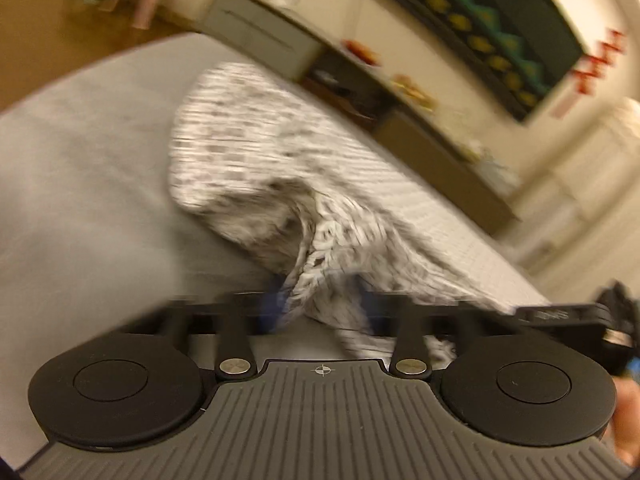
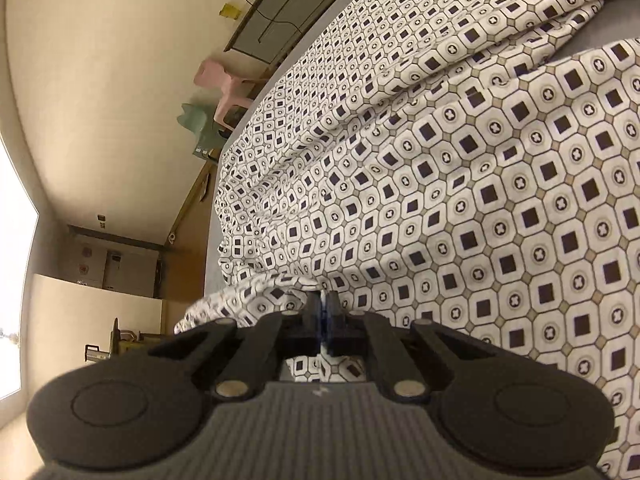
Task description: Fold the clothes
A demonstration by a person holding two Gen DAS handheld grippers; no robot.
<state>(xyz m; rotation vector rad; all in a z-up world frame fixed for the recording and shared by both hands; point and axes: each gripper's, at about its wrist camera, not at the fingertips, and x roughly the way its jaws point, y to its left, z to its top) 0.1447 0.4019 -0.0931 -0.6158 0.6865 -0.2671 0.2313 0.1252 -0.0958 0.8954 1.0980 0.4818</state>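
Observation:
A white garment with a dark square-and-circle print lies spread over a grey surface. In the right wrist view my right gripper is shut on an edge of the garment, the fabric stretching away from it. The left wrist view is blurred by motion. There the garment rises in a fold toward my left gripper, whose fingers stand apart with cloth bunched between them; I cannot tell whether they grip it.
A long low cabinet runs along the far wall under a dark wall hanging. A pink plastic chair and a green one stand beside the grey surface. A wooden floor lies beyond.

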